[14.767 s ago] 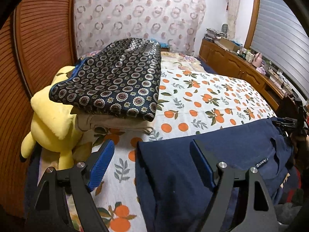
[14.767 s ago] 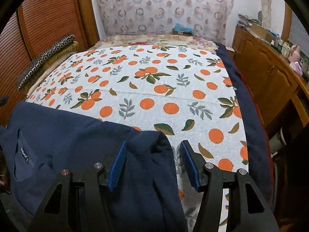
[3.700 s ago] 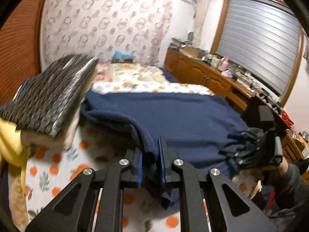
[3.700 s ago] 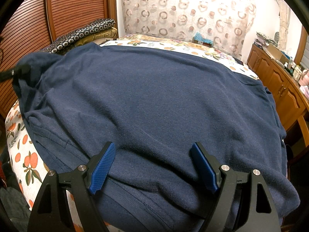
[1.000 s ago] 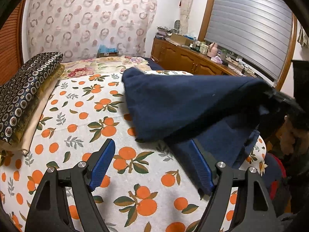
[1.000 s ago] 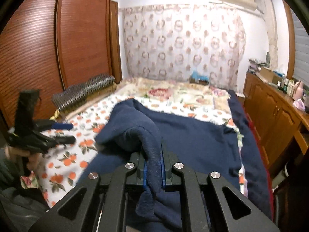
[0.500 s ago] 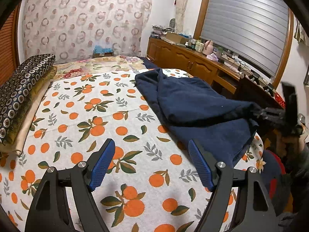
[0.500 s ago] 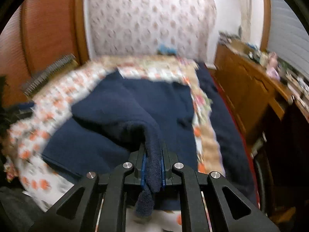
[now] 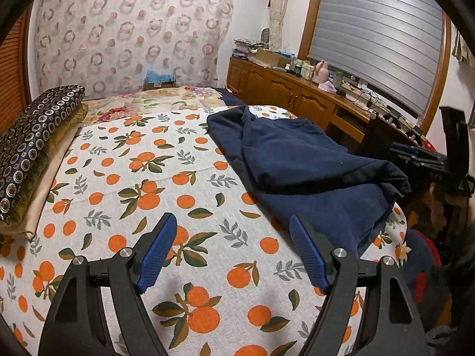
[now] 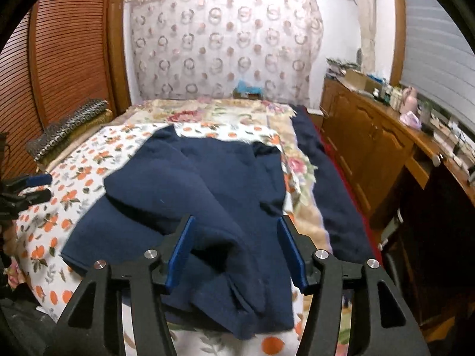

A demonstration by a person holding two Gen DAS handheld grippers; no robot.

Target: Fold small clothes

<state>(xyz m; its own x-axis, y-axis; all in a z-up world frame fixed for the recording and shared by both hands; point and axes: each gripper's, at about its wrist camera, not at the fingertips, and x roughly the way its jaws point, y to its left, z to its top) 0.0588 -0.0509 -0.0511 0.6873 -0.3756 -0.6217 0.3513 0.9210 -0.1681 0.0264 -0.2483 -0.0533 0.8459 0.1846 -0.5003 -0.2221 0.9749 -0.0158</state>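
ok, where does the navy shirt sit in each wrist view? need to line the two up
Left wrist: navy shirt right of centre, beyond the right fingertip, on the orange-print sheet.
Right wrist: navy shirt centre, folded, running between the opening jaws.
Shared landmark: ring-patterned curtain behind the bed.

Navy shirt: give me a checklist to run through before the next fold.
1. Right tool let go of the shirt: ok, jaws opening, cloth between them but not pinched.
2. Left tool free: ok, open over the bedsheet, holding nothing.
3. Shirt folded over itself: ok.
4. Fold smooth: not ok, the near edge is bunched.
5. Shirt fully on the bed: cannot tell, near edge hidden.
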